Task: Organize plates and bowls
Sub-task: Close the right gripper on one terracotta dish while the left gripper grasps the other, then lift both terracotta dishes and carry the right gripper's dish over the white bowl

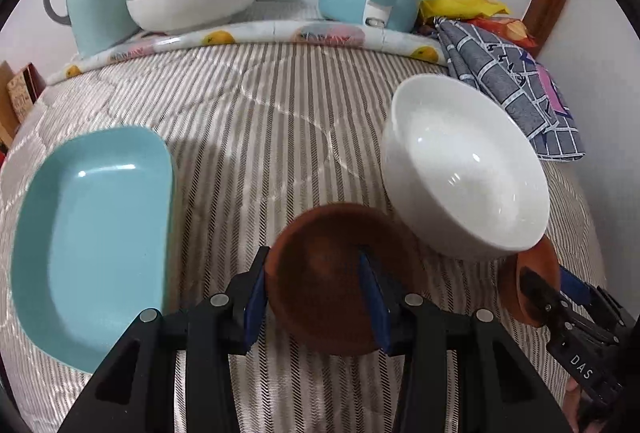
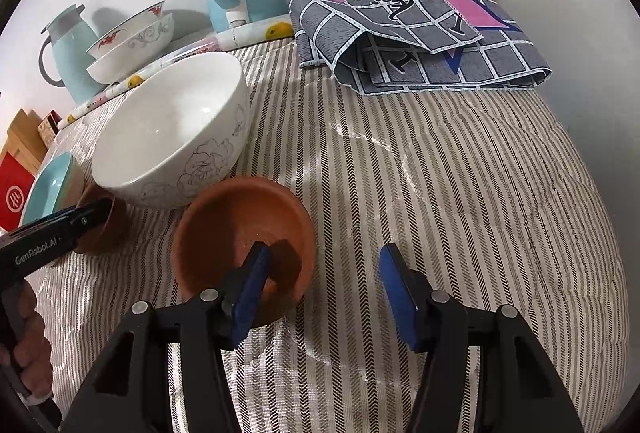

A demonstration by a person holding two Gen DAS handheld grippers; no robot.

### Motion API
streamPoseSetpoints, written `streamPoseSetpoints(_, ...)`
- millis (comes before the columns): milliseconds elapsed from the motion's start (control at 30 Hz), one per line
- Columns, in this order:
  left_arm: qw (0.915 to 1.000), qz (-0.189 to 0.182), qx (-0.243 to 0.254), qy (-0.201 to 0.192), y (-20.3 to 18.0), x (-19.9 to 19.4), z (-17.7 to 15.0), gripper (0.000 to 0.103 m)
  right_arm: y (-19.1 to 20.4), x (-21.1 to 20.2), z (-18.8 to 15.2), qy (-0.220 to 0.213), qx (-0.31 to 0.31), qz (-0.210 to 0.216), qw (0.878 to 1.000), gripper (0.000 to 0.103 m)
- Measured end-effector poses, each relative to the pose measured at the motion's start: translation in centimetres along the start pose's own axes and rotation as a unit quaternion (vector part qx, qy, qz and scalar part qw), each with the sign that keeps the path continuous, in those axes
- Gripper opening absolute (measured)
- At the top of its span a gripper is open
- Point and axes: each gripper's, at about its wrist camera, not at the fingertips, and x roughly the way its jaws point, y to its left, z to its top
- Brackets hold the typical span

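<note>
The left gripper [image 1: 316,297] pinches a brown saucer's [image 1: 332,273] rim while the right gripper [image 2: 324,297] stands wide, one pad inside a second terracotta saucer [image 2: 240,229] — just at the white bowl's [image 2: 168,137] five o'clock — so an off-centre grip could tip it into that bowl.

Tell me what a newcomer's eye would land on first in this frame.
Probably the big white bowl on the striped cloth, with a small brown dish on either side. The left gripper grips the rim of one brown dish; the right gripper has one finger inside the other brown dish. A light blue tray lies at far left.
</note>
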Motion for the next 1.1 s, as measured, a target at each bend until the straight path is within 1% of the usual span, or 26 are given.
streamPoseSetpoints(33, 1.0000, -0.002, -0.003, 0.005, 0.1, 0.2, -0.1, 0.041, 0.0, 0.0, 0.0, 0.000, 0.000, 0.001, 1.000, 0.057)
streamPoseSetpoints(100, 0.9999, -0.011, -0.012, -0.005, 0.3, 0.0, -0.3, 0.041, 0.0, 0.0, 0.1, 0.001, -0.003, 0.001, 1.000, 0.057)
streamPoseSetpoints(200, 0.9997, -0.020, -0.016, -0.005, 0.6, 0.0, -0.4, 0.038, 0.0, 0.0, 0.0, -0.002, -0.003, -0.001, 1.000, 0.057)
streamPoseSetpoints(300, 0.9998, -0.016, -0.014, -0.006, 0.6, 0.1, -0.4, 0.033, 0.0, 0.0, 0.0, -0.005, -0.001, -0.003, 1.000, 0.057)
streamPoseSetpoints(367, 0.9997, -0.015, -0.017, -0.007, 0.8, 0.1, -0.3, 0.027, 0.0, 0.0, 0.0, -0.007, 0.001, -0.005, 1.000, 0.054)
streamPoseSetpoints(400, 0.9997, -0.016, -0.018, -0.007, 0.9, 0.1, -0.3, 0.026, 0.0, 0.0, 0.1, -0.008, 0.002, -0.003, 1.000, 0.050)
streamPoseSetpoints(433, 0.9996, -0.018, -0.022, -0.008, 1.1, 0.1, -0.3, 0.021, 0.0, 0.0, 0.1, -0.008, 0.004, -0.001, 1.000, 0.043)
streamPoseSetpoints(467, 0.9994, -0.020, -0.026, -0.009, 1.3, 0.1, -0.2, 0.017, -0.1, 0.0, 0.2, -0.007, 0.006, 0.002, 1.000, 0.039)
streamPoseSetpoints(533, 0.9993, -0.023, -0.028, -0.011, 1.5, -0.1, -0.2, 0.013, -0.1, 0.0, 0.2, -0.003, 0.008, 0.014, 1.000, 0.024)
streamPoseSetpoints(567, 0.9993, -0.024, -0.027, -0.011, 1.5, -0.2, -0.2, 0.012, 0.0, 0.0, 0.2, -0.001, 0.010, 0.021, 1.000, 0.021)
streamPoseSetpoints(600, 0.9993, -0.025, -0.025, -0.011, 1.5, -0.3, -0.2, 0.012, 0.0, 0.0, 0.2, -0.001, 0.012, 0.024, 1.000, 0.016)
streamPoseSetpoints(633, 0.9993, -0.026, -0.023, -0.011, 1.5, -0.4, -0.2, 0.011, 0.2, 0.0, 0.2, 0.000, 0.012, 0.025, 1.000, 0.014)
streamPoseSetpoints(767, 0.9993, -0.029, -0.017, -0.015, 1.2, -0.8, -0.3, 0.010, 0.7, -0.4, 0.2, -0.007, 0.009, 0.016, 1.000, 0.011)
streamPoseSetpoints(900, 0.9991, -0.035, -0.015, -0.016, 1.1, -1.1, -0.2, 0.009, 0.8, -1.1, 0.0, -0.016, 0.010, 0.017, 1.000, 0.008)
streamPoseSetpoints(1100, 0.9990, -0.037, -0.002, -0.025, 0.7, -2.1, -0.4, 0.009, 1.0, -2.3, -0.1, -0.023, 0.007, 0.009, 1.000, 0.007)
